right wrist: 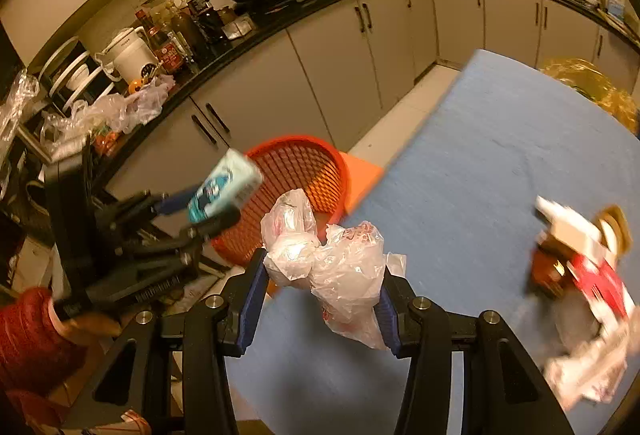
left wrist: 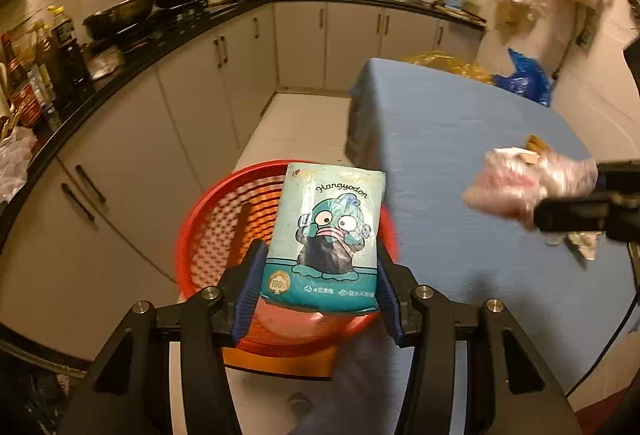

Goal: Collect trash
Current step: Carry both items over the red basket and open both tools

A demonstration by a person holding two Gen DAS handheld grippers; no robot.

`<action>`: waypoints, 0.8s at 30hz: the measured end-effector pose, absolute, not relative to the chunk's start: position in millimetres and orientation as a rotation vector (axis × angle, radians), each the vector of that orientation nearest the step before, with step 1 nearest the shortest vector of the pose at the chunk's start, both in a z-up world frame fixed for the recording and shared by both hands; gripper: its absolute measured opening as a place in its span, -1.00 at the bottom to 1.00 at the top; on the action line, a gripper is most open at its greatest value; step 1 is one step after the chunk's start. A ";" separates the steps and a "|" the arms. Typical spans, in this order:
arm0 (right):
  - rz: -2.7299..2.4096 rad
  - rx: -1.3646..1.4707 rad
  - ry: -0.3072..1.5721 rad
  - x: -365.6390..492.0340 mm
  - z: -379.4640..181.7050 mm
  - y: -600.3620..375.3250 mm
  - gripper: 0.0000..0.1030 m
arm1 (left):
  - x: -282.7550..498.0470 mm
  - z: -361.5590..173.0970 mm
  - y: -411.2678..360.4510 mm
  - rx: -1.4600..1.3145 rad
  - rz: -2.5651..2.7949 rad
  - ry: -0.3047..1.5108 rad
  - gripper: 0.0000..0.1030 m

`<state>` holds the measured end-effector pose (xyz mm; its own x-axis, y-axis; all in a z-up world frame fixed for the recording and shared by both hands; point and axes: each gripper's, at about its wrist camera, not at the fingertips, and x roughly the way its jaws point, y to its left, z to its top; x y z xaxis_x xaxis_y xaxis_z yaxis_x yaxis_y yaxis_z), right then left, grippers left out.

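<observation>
Gripping one tissue pack (left wrist: 322, 239), one plastic bag (right wrist: 340, 267).

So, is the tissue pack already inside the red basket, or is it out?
Out. The tissue pack is clamped in the left gripper, held above the red basket, not resting in it.

A table under a blue cloth (right wrist: 500, 163) fills the space ahead and to the right of the right tongs. On it, well to their right, lies a blurred heap of litter (right wrist: 580, 275): red-and-white packaging, a brown round piece, pale wrappers (details too smeared to tell). At the cloth's far edge sits a yellow bag (right wrist: 592, 91). On the pale floor (left wrist: 296, 127), left of the table and ahead of the left tongs, stands a red mesh basket (left wrist: 224, 219).
</observation>
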<state>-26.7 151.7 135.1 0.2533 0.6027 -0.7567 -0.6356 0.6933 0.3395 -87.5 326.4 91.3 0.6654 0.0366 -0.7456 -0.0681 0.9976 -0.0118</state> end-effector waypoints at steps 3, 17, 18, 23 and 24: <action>0.856 -0.025 1.025 -12.7 133.6 178.0 0.03 | -86.0 87.1 347.9 -0.038 0.081 0.848 -0.04; 0.828 0.018 1.036 22.5 128.6 215.7 0.34 | -71.2 75.9 379.2 -0.073 0.120 0.846 0.54; 0.819 0.020 1.029 21.3 131.3 211.7 0.34 | -70.8 76.3 380.0 -0.075 0.122 0.850 0.54; 0.786 0.062 0.993 7.3 143.4 179.5 0.34 | -79.6 84.4 374.5 -0.080 0.129 0.823 0.54; 0.780 0.069 0.991 3.3 144.0 172.3 0.34 | -82.1 86.1 371.2 -0.077 0.126 0.819 0.54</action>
<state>3.3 172.3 144.0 0.3050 0.6189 -0.7239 -0.5588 0.7318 0.3902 -82.1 371.2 86.1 0.6760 0.0823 -0.7323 -0.1420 0.9897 -0.0199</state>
